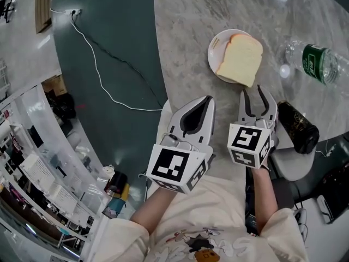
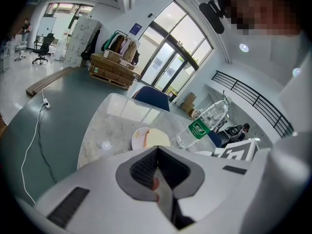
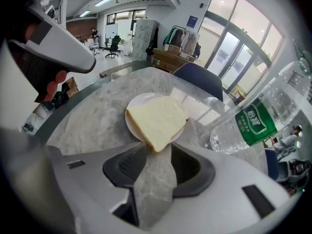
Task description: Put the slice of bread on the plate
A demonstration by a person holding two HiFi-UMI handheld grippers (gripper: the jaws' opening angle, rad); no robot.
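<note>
In the head view, the slice of bread [image 1: 240,60] lies on the plate [image 1: 217,43] at the far middle of the marble worktop [image 1: 185,48], covering the plate's right part and hanging past its near right rim. The right tongs [image 1: 254,96] point at it with their tips spread wide, just short of the bread's near edge. The left tongs [image 1: 203,106] sit beside them on the left, pinched to a narrow point over the worktop's near edge. A clear water bottle [image 1: 313,61] lies on its side at far right, and a dark bottle [image 1: 297,127] lies near right, just beside the right tongs. A white cable [image 1: 103,75] trails over the green floor on the left.

In the left gripper view, the left tongs [image 2: 156,168] are pressed together with nothing between them. Beyond them, the plate [image 2: 138,135] carries the bread [image 2: 157,139], with the water bottle [image 2: 202,126] to the right.

In the right gripper view, the right tongs [image 3: 158,161] stand wide apart with bare worktop [image 3: 87,116] showing between them. The bread [image 3: 158,121] rests on the plate [image 3: 141,99] just past the tips, its near corner pointing into the gap. The water bottle [image 3: 253,121] lies close on the right.
</note>
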